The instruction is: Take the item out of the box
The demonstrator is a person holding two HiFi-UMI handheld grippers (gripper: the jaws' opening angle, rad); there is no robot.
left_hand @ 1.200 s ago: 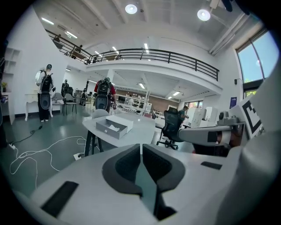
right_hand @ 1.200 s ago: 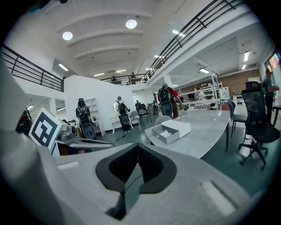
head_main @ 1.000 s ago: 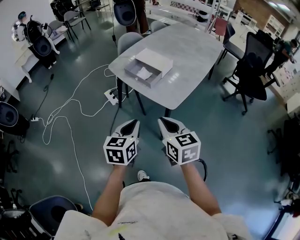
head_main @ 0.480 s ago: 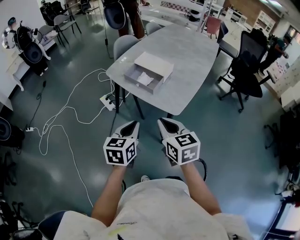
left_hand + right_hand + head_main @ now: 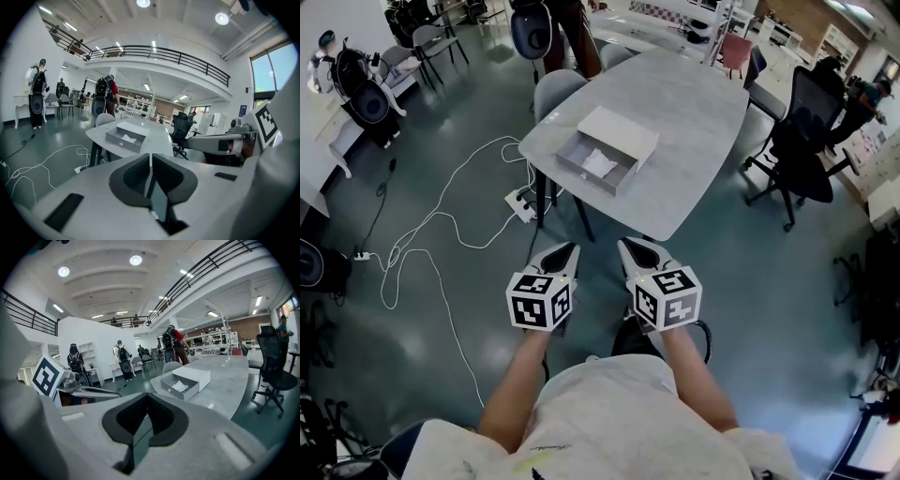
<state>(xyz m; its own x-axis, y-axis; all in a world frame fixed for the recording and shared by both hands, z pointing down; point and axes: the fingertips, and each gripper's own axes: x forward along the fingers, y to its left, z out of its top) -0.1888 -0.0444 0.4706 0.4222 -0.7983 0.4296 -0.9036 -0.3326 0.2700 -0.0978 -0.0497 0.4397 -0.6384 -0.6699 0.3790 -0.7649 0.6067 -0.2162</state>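
Holding the left hand-held gripper (image 5: pixel 565 251) clenched on nothing, over the floor short of the bench (image 5: pixel 694 112). Finds the box (image 5: pixel 623 131) by the bench's left edge, tray slid open toward the near-left corner, with the item (image 5: pixel 598 163) lying inside: white, probably thin, soft and light, apt to crumple. Best pinched gently at a raised edge. Holds the right hand-held gripper (image 5: pixel 630 249) likewise clenched, empty.

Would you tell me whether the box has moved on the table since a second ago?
No. The box sits at the same spot by the table's left edge; only the head view has shifted.
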